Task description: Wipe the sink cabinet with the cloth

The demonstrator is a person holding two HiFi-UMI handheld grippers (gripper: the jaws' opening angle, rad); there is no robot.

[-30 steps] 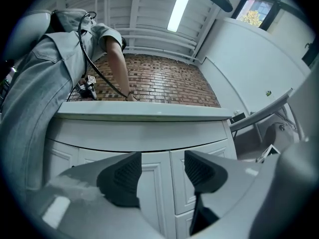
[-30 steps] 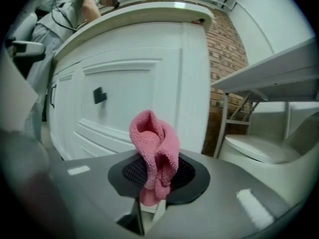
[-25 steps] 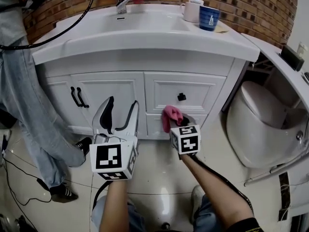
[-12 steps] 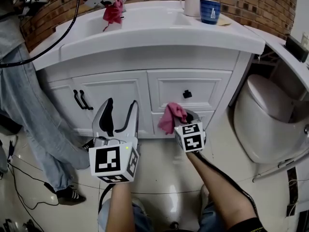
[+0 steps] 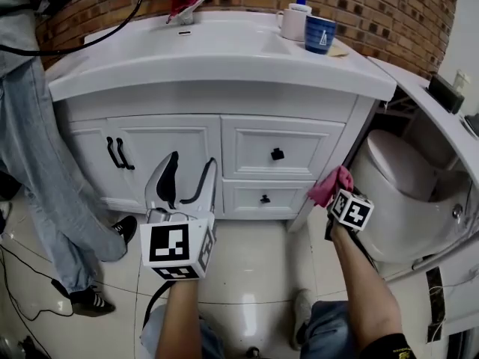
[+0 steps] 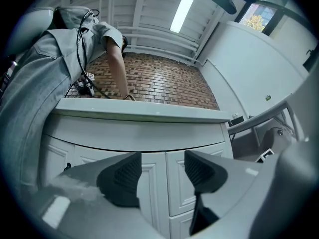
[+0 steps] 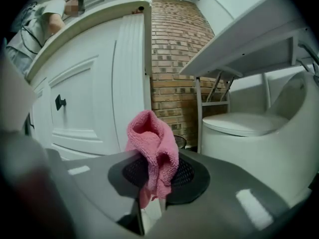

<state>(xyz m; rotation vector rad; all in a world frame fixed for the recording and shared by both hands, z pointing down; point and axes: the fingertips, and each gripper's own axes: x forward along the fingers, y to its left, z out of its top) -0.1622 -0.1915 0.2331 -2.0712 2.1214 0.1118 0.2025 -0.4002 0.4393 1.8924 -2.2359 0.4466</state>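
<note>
The white sink cabinet fills the middle of the head view, with two doors at left and two drawers at right. My right gripper is shut on a pink cloth near the cabinet's lower right corner post. In the right gripper view the pink cloth bunches up between the pads, a little off the post. My left gripper stands open in front of the right-hand door, holding nothing; its pads show apart.
A person in jeans stands at the left and holds another pink cloth at the tap. A blue cup and a soap bottle sit on the countertop. A toilet is close on the right.
My right gripper has carried the pink cloth from the lower drawer front rightward to the cabinet's right corner. The left gripper has stayed put. The other person's cloth moved back by the tap.
</note>
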